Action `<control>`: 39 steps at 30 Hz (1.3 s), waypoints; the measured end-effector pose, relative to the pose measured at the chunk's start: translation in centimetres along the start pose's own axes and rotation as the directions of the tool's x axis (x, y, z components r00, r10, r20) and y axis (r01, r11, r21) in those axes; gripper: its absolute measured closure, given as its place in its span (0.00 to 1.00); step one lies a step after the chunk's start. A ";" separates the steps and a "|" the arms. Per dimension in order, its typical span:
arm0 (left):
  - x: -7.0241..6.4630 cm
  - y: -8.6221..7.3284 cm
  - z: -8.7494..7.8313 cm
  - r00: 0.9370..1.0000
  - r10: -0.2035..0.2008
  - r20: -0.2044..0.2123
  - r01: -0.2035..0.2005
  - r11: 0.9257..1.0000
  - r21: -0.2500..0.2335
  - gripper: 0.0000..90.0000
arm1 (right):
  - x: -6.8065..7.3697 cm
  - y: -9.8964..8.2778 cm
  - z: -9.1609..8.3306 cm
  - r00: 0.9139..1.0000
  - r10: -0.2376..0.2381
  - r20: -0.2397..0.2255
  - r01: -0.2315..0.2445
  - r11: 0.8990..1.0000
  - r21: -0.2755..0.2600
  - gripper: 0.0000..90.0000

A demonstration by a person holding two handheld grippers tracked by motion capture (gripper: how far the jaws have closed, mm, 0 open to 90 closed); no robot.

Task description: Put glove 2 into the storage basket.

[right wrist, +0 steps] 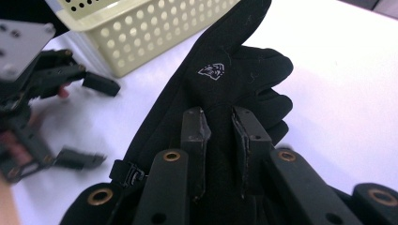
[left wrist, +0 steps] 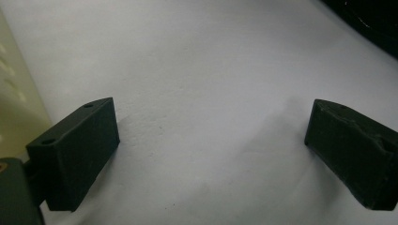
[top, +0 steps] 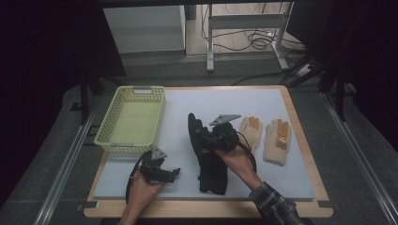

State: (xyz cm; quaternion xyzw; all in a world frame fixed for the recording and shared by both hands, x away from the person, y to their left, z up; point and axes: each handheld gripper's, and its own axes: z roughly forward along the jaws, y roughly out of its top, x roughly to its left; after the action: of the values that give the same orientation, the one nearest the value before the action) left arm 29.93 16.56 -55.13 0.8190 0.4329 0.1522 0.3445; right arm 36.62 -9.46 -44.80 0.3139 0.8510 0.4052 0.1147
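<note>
A black glove (top: 212,171) lies lengthwise on the white mat (top: 263,101), its fingers pointing away from me. My right gripper (top: 202,139) is shut on a fold of its fabric near the upper half. In the right gripper view the two pads pinch the glove (right wrist: 225,79) just below a small white logo, at my right gripper (right wrist: 220,126). My left gripper (top: 171,173) rests low over the mat's front left, jaws wide open with nothing between them. The left gripper view shows bare mat at my left gripper (left wrist: 211,145).
A pale yellow perforated basket (top: 107,119) stands at the mat's left with nothing in it, its wall close beside the left jaw (left wrist: 14,108). Two cream gloves with orange patches (top: 251,131) (top: 278,140) lie palm up to the right of the black glove.
</note>
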 end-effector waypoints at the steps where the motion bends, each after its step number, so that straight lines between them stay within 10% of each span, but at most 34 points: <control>1: 0.0 0.0 0.0 1.000 0.000 0.000 0.000 1.000 0.000 0.04 | 0.2 -0.5 -0.5 1.000 0.009 0.003 -0.009 1.000 -0.003 0.83; 10: 0.0 0.0 0.0 1.000 -0.002 0.001 0.002 1.000 0.001 0.04 | 1.9 -3.8 -3.0 0.998 0.050 0.027 -0.050 0.999 -0.021 0.82; 16: 0.0 0.0 0.0 1.000 -0.004 0.000 0.004 1.000 0.001 0.04 | 1.7 -6.5 -1.6 0.995 0.092 0.025 -0.092 0.996 -0.008 0.54; 22: 0.0 0.0 0.0 1.000 -0.003 0.001 0.003 1.000 0.001 0.04 | 0.3 -6.2 -2.8 0.998 0.041 0.046 -0.041 0.999 -0.002 0.58; 31: 0.0 0.0 0.0 1.000 0.000 0.002 0.000 1.000 0.004 0.04 | -2.4 -4.4 2.0 0.995 0.029 0.097 -0.033 0.998 0.049 0.53; 34: 0.0 0.0 0.0 1.000 0.000 0.002 0.000 1.000 0.004 0.04 | -3.3 -4.3 3.1 0.994 0.068 0.084 -0.074 0.995 0.070 0.57; 39: 0.0 0.0 0.0 1.000 0.000 0.001 0.000 1.000 0.002 0.04 | -4.0 -4.2 3.5 0.993 0.113 0.042 -0.117 0.990 0.085 0.95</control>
State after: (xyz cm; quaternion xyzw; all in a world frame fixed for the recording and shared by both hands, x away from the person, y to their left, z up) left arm 29.92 16.56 -55.13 0.8194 0.4330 0.1511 0.3439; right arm 39.45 -11.78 -50.53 0.3747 0.8460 0.3676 0.0933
